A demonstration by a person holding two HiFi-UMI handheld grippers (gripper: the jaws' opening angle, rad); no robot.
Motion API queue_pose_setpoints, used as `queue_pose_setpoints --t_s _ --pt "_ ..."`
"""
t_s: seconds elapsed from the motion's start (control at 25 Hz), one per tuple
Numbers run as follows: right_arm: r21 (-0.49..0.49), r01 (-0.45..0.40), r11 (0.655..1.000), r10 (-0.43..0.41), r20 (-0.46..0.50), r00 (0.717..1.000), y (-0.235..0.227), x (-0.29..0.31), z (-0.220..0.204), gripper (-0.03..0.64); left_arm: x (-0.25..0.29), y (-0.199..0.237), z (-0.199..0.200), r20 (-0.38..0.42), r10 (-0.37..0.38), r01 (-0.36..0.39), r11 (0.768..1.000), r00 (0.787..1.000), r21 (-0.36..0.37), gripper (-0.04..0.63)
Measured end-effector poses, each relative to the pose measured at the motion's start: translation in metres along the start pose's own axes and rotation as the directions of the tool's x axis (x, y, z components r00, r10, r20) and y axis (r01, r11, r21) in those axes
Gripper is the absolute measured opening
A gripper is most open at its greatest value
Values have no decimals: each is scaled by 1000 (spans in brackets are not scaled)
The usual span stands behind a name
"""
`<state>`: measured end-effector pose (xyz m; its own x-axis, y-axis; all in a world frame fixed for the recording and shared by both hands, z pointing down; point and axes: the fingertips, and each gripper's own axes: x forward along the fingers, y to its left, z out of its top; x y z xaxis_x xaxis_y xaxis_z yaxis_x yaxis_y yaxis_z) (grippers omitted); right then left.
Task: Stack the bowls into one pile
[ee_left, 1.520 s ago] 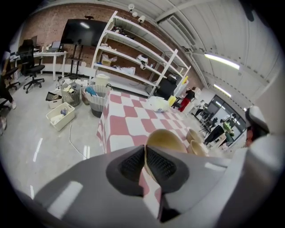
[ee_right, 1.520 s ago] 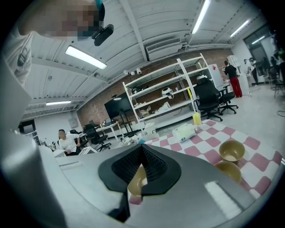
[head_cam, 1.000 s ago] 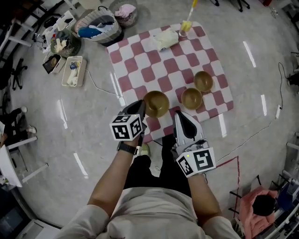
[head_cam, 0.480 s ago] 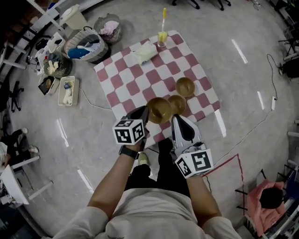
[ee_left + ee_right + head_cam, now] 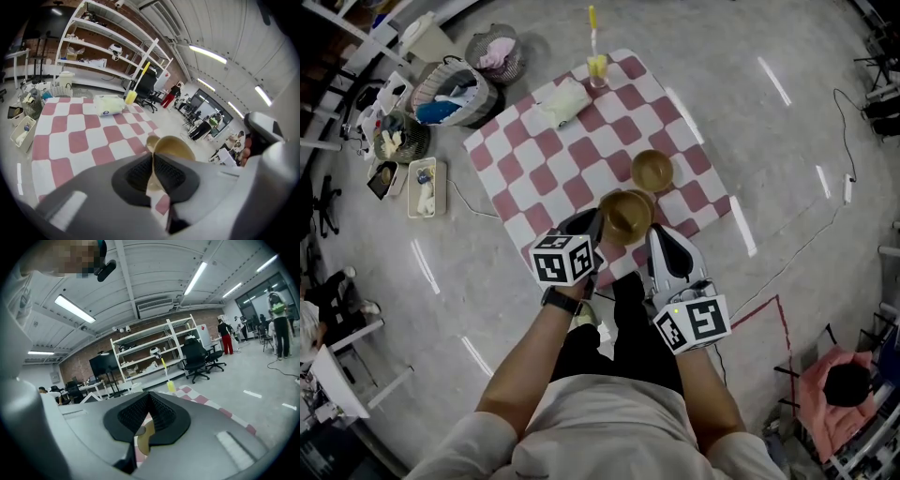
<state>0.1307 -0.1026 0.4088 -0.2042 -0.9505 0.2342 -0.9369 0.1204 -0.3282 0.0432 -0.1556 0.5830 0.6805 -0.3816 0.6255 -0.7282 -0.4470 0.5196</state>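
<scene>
My left gripper (image 5: pixel 598 228) is shut on the near rim of a brown bowl (image 5: pixel 625 216), and the rim (image 5: pixel 152 174) is pinched between its black pads. This held bowl (image 5: pixel 176 146) covers most of a second brown bowl (image 5: pixel 647 198), of which only an edge (image 5: pixel 150 141) shows behind it. I cannot tell whether the two touch. A third brown bowl (image 5: pixel 652 170) sits apart, farther back on the red-and-white checked cloth (image 5: pixel 572 150). My right gripper (image 5: pixel 660 231) is shut and empty just right of the held bowl, its jaws (image 5: pixel 149 398) closed together.
At the cloth's far edge stand a yellow cup with a brush (image 5: pixel 597 66) and a pale bundle (image 5: pixel 563 100). Baskets (image 5: pixel 455 94) and a tray (image 5: pixel 424 187) lie on the floor to the left. A cable (image 5: pixel 478 202) runs beside the cloth.
My left gripper has carried its bowl to the right, from apart from the middle bowl to overlapping it. The right gripper stays shut beside it.
</scene>
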Motion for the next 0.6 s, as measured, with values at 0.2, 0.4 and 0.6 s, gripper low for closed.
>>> queue_pose_setpoints --t_s 0.2,0.4,0.6 --pt "18 12 1000 -12 -22 1000 -26 4 -6 9 26 -4 -8 -34 3 -3 1000 999 -7 17" --pt "36 13 999 -11 -48 999 -46 12 -16 9 48 -1 -19 -68 13 -14 1000 998 -21 18" --pt "54 12 998 -8 -72 997 -59 20 -25 9 63 4 -28 -92 20 -24 999 996 -40 18"
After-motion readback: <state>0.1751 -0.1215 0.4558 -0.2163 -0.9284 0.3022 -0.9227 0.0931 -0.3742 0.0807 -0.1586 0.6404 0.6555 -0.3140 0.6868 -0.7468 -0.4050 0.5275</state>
